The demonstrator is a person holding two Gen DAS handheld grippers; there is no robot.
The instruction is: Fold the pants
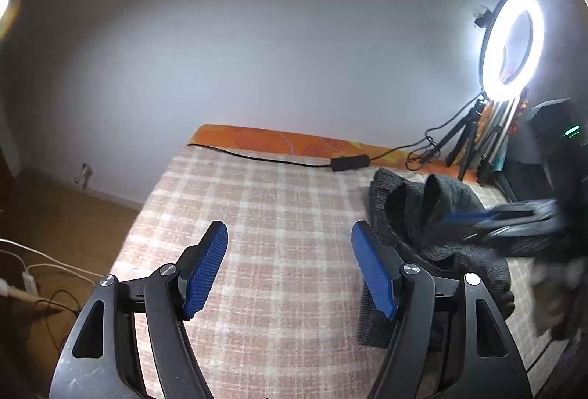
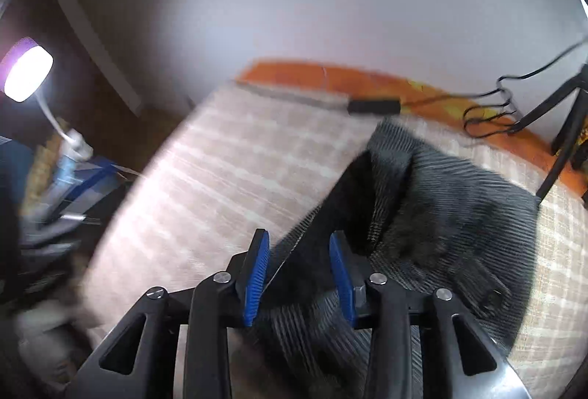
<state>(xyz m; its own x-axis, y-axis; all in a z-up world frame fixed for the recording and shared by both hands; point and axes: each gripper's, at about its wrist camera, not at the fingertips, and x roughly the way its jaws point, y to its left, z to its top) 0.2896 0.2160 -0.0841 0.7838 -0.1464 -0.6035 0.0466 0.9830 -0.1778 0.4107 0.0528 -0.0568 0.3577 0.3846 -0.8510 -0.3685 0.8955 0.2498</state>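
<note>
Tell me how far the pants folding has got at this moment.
Early stage. Done: nothing folded yet; the dark grey pants lie bunched in a heap on the checked blanket. In hand: the right gripper has fabric between its fingers, though blur hides whether it is clamped; the left gripper is open over bare blanket, holding nothing. Left: spreading the pants flat and making every fold.

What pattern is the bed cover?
Beige-and-white plaid bed cover; clearest in the left wrist view.
</note>
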